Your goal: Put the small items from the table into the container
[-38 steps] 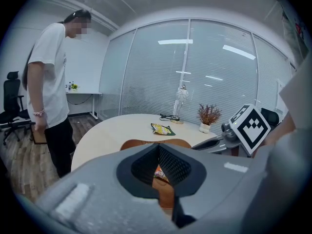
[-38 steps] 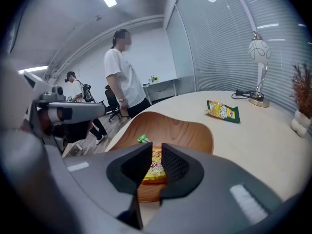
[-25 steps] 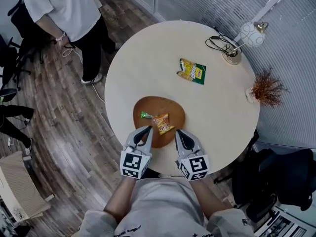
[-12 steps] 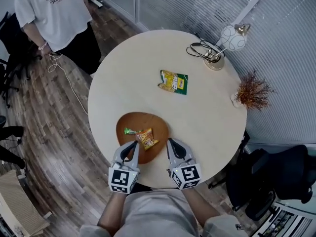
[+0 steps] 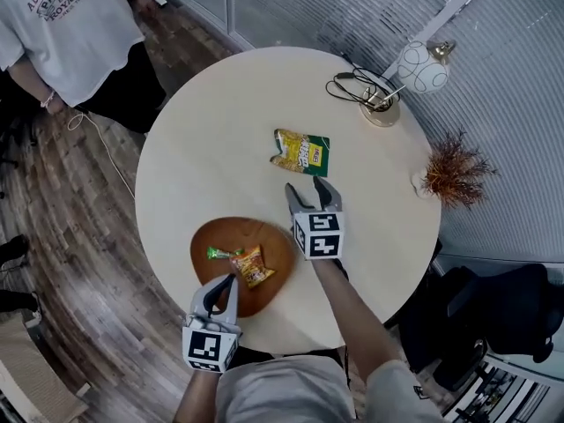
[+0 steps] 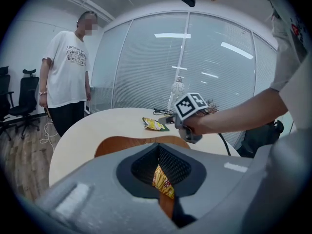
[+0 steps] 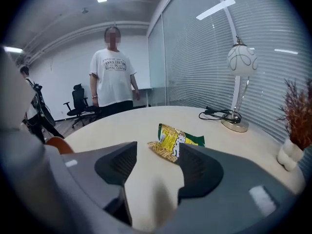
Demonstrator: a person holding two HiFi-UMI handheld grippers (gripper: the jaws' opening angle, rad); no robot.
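A yellow-and-green snack packet [image 5: 301, 152] lies flat near the middle of the round table [image 5: 203, 148]. My right gripper [image 5: 308, 189] is just short of the packet [image 7: 176, 141], aimed at it. Its jaws are opening and nothing is between them. The brown wooden tray [image 5: 211, 236] sits at the table's near edge. It holds an orange packet [image 5: 253, 267] and a small green-wrapped sweet [image 5: 224, 253]. My left gripper [image 5: 226, 287] rests over the tray's near rim, shut and empty, with the orange packet [image 6: 163, 182] showing behind its closed tips.
A white globe lamp [image 5: 421, 67] with a coiled black cable [image 5: 357, 85] stands at the far right of the table. A dried plant [image 5: 454, 173] is at the right edge. A person in a white T-shirt [image 5: 62, 25] stands beyond the far left edge.
My right gripper has swung from beside the tray out to the yellow-and-green packet, and its jaws have parted. The left gripper stays at the tray's near rim.
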